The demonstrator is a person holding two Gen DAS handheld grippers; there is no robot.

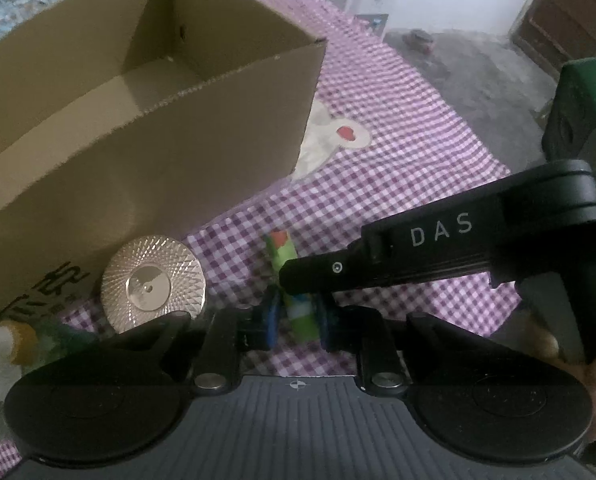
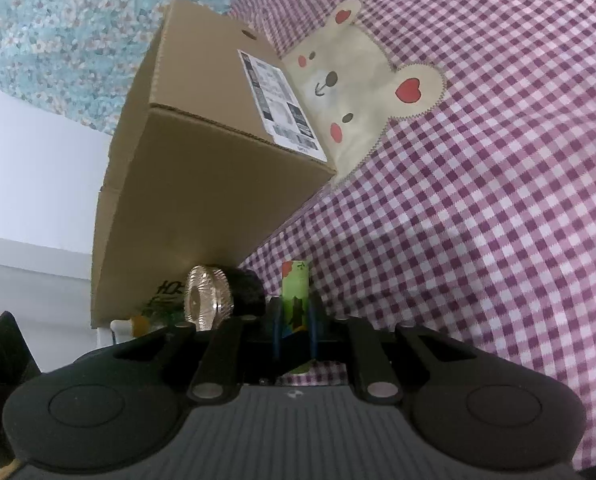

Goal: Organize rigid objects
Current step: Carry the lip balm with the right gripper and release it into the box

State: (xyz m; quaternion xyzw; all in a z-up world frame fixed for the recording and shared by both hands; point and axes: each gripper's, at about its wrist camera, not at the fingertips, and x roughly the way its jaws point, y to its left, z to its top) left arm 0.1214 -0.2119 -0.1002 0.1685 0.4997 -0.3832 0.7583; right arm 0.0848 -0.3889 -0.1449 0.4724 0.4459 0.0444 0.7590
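A small green tube with a printed label lies on the purple checked sheet, in front of the open cardboard box. My left gripper is shut on the tube's near end, a blue pad on each side. My right gripper reaches in from the right and crosses the tube's middle. In the right wrist view the right gripper is shut on the same green tube, which sticks out beyond its pads towards the cardboard box.
A round jar with a shiny patterned lid sits against the box wall, left of the tube; the same jar shows in the right wrist view. A green bottle lies at the far left. A bear patch marks the sheet.
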